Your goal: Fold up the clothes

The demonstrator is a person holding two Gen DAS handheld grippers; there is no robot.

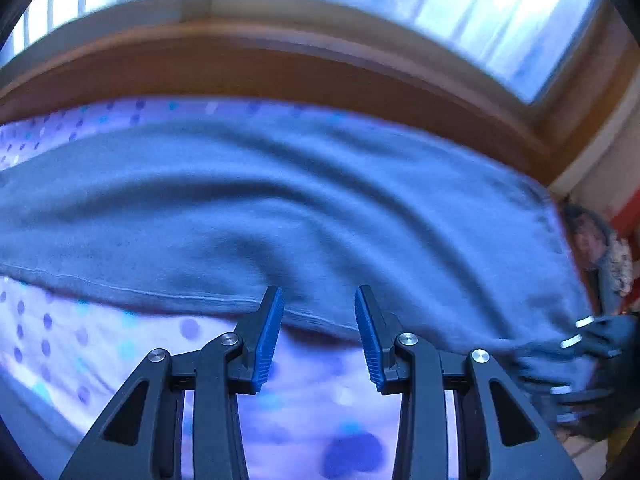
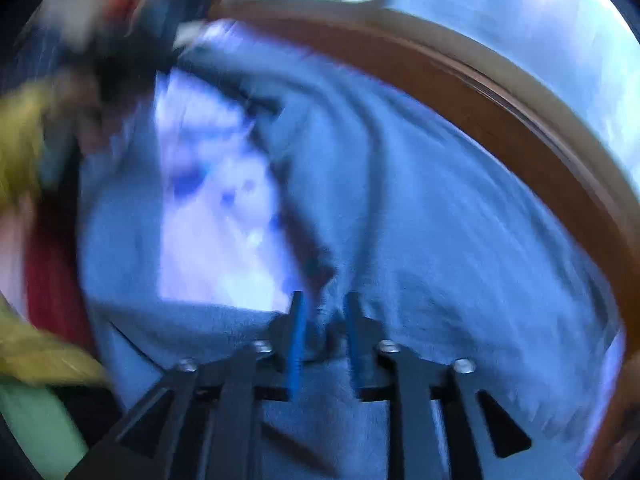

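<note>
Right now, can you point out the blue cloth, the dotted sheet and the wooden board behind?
blue cloth (image 1: 280,200): left wrist view, its wrinkled middle.
dotted sheet (image 1: 120,340): left wrist view, bare patch below the cloth's hem.
wooden board (image 1: 260,72): left wrist view, its brown face.

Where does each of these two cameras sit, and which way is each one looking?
Left wrist view: sits on the left hand-held gripper, looking down over its open blue fingers at the blue garment on a dotted sheet.
Right wrist view: sits on the right hand-held gripper, blurred, with the same garment bunched between its fingers.
Shared: the garment, the sheet, the wooden frame and the window.
</note>
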